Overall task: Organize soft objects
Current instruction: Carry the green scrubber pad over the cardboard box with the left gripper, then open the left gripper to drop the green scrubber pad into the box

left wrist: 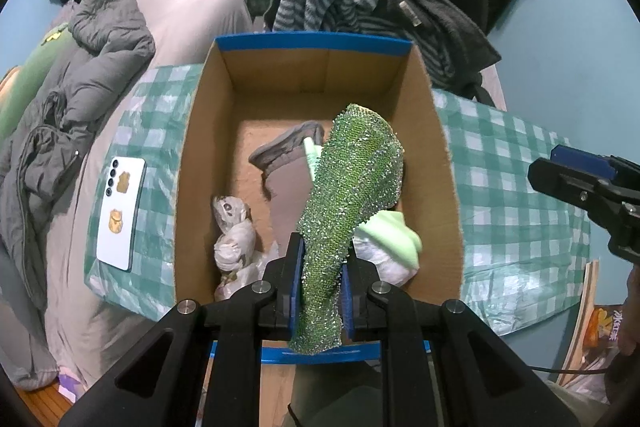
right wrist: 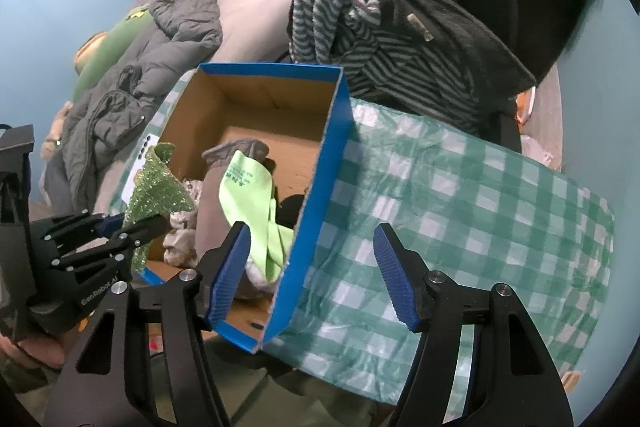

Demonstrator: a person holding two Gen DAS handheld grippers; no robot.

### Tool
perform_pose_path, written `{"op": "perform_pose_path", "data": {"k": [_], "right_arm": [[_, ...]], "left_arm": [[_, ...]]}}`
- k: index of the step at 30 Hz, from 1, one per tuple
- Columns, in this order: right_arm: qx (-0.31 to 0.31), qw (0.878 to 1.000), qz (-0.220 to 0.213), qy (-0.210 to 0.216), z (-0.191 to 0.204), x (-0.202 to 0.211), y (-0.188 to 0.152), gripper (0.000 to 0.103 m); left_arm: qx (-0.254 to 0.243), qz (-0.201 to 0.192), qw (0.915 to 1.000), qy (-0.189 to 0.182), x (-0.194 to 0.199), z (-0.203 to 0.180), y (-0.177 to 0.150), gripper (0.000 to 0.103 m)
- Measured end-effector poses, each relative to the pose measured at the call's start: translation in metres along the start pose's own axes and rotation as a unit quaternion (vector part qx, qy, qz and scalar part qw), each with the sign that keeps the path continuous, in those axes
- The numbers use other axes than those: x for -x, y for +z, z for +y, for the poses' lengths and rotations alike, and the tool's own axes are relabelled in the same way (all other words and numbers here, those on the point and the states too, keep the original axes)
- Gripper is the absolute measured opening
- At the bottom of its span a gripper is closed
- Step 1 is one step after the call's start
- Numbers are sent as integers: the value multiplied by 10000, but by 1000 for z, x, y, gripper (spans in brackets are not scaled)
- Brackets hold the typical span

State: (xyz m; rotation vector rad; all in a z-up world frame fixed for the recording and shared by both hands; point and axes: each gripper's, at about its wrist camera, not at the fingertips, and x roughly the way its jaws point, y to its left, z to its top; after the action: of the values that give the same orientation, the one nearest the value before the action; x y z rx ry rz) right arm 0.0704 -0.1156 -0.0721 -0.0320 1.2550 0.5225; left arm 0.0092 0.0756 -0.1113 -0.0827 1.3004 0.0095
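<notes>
Above the open cardboard box [left wrist: 320, 83], the left gripper [left wrist: 320, 267] is pinching a glittery green cloth [left wrist: 352, 179] between its blue pads, which are pressed tight on the lower part of it. In the left wrist view the cloth rises from the pads toward about 1 o'clock, so its long axis runs almost along the fingers, only a little leaning to the right, and its free rounded end points to the far wall of the box. The cloth hangs over the inside of the box, not over the checked tablecloth [left wrist: 500, 155].

Inside the box there are already soft things: a grey garment [left wrist: 288, 163], a light green sock [left wrist: 394, 233] at about 3 o'clock from the pads, and crumpled white pieces [left wrist: 234, 227] at about 9 o'clock.

The right gripper [right wrist: 312, 275] has its fingers spread wide and nothing is between them. In its own view it stands across the blue side wall of the box [right wrist: 316, 195], one finger over the inside and the other over the tablecloth. From it, the cloth is at about 9 o'clock, near the left gripper.

I judge that the left hand is the one which matters now: the cloth is already over the box, so letting it go should drop it on the grey garment. Because the cloth is limp, it may catch on a pad when the pads part
</notes>
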Motion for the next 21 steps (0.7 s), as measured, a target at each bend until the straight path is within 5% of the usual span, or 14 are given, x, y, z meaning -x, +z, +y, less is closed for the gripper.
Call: {"op": "perform_pose_path", "data": {"k": [4, 10, 16, 21], "right_arm": [[-8, 10000, -16, 22, 6, -10, 3, 41], [-170, 9998, 127, -12, 5, -30, 1, 21], [-258, 9994, 235, -47, 6, -41, -4, 19], [-253, 9991, 335, -107, 6, -47, -6, 19]], "left_arm": [[31, 128, 9999, -14, -11, 6, 1, 16], [-37, 316, 9995, 31, -27, 9, 3, 17], [86, 619, 9980, 94, -46, 13, 4, 19], [171, 655, 9976, 144, -50, 13, 4, 39]]}}
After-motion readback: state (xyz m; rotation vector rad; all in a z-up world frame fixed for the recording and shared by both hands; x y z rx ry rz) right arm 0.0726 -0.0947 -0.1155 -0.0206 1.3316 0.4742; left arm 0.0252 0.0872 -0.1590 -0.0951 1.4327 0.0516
